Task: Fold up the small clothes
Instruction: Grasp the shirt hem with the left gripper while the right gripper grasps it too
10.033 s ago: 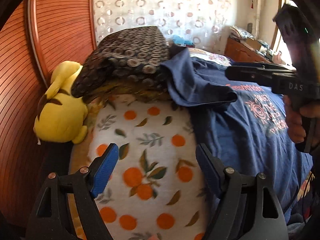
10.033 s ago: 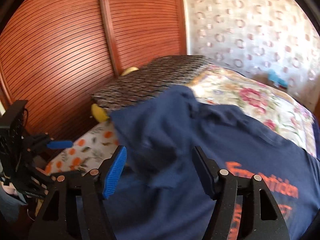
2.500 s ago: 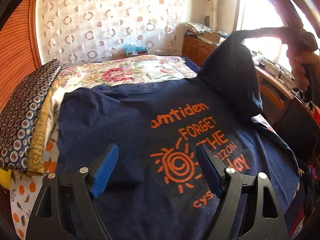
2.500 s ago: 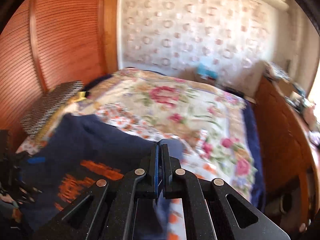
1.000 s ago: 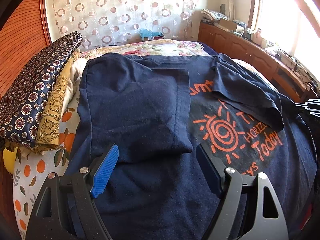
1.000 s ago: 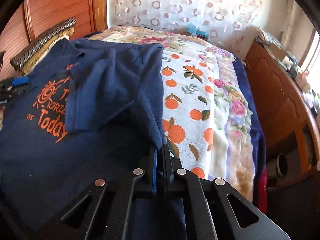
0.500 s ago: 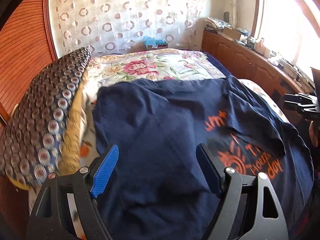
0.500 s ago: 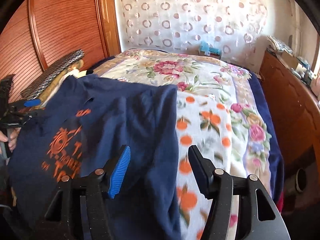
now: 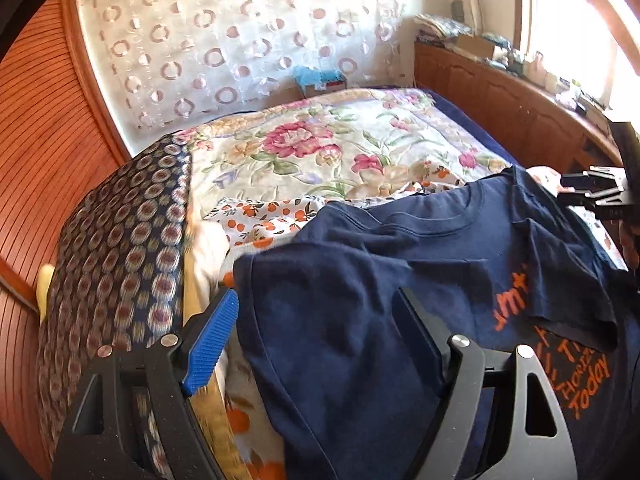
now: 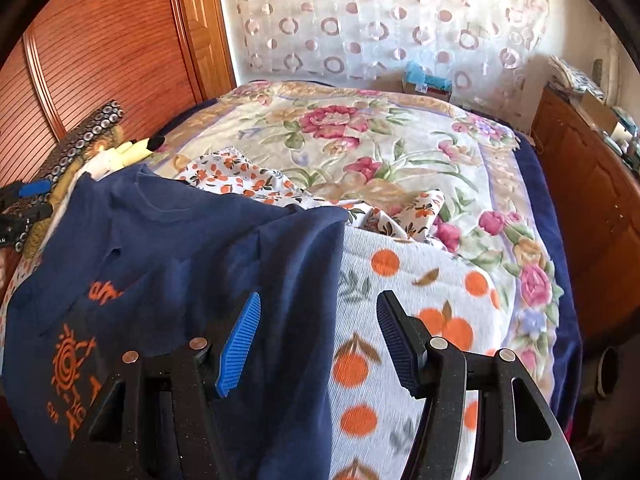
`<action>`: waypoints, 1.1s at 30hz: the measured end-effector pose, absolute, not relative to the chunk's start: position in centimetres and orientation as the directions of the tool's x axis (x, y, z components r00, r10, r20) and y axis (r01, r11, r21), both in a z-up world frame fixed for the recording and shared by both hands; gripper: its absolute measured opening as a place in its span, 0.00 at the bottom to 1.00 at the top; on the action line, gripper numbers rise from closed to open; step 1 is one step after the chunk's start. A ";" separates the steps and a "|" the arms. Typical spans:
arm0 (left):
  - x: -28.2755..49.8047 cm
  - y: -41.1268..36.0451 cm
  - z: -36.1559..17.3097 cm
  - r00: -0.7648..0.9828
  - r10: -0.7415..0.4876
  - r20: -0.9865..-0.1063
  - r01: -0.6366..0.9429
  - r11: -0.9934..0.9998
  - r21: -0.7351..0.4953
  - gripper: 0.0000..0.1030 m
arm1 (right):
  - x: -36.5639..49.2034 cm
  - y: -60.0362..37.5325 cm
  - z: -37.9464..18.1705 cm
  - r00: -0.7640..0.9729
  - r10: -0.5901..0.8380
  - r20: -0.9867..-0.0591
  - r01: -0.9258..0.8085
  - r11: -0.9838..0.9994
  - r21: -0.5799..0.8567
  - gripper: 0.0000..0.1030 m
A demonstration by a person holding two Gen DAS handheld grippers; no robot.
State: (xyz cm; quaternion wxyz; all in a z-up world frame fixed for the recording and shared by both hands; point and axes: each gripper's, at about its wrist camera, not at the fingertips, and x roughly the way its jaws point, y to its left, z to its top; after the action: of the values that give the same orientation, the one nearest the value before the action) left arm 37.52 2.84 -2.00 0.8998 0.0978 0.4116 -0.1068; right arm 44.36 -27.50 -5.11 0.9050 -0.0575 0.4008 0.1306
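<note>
Far left in the left wrist view, a folded dark patterned cloth with ringed dots (image 9: 120, 256) sat stacked at the bed's edge against the slatted wooden wardrobe (image 9: 36, 152), likely parked clear of the work area. Left gripper (image 9: 316, 336) hung over the near left flap of the navy blue cotton T-shirt with orange print (image 9: 400, 280), jaws wide apart, nothing between the pads, no contact visible. Shirt lay spread face up on the white fleece blanket with orange fruit print (image 10: 400, 320), which topped a floral quilt (image 9: 320, 148). Both sleeves were already turned in over the chest, so sides looked folded and the lengthwise fold was judged the next step. Right sleeve flap covered part of the print.

Right gripper (image 10: 318, 340) straddled the shirt's right edge, half over fleece, jaws parted about midway, having just been opening; cloth lay below them but the pads weren't pressing it. Seemingly freed to regrip lower down.

Readable writing: orange "Today" and part of "Horizon" beside a spiral sun logo (image 10: 70, 356); top line cut to "mt". Gripper lettering too small to read. Wooden cabinets (image 10: 592, 200) ran along the right.
</note>
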 end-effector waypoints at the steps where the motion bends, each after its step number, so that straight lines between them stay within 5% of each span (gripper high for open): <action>1: 38.2 2.8 -2.1 0.631 -0.105 -0.769 0.275 0.957 0.096 0.78 | 44.7 -27.5 -5.1 0.642 0.193 -0.742 -0.285 0.959 0.002 0.61; 30: 43.0 2.5 -7.1 0.519 -0.021 -0.854 0.219 0.969 0.110 0.78 | 48.9 -26.3 -6.5 0.601 0.209 -0.771 -0.318 0.948 0.010 0.61; 33: 43.3 2.6 -7.1 0.517 -0.027 -0.855 0.209 0.973 0.096 0.77 | 48.9 -26.2 -6.5 0.606 0.212 -0.767 -0.319 0.948 0.010 0.50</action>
State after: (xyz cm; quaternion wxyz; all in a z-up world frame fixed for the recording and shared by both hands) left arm 43.32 2.61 -7.06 0.8659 0.0938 0.4866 -0.0680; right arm 48.90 -26.16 -6.45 0.8937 -0.0640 0.4185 0.1484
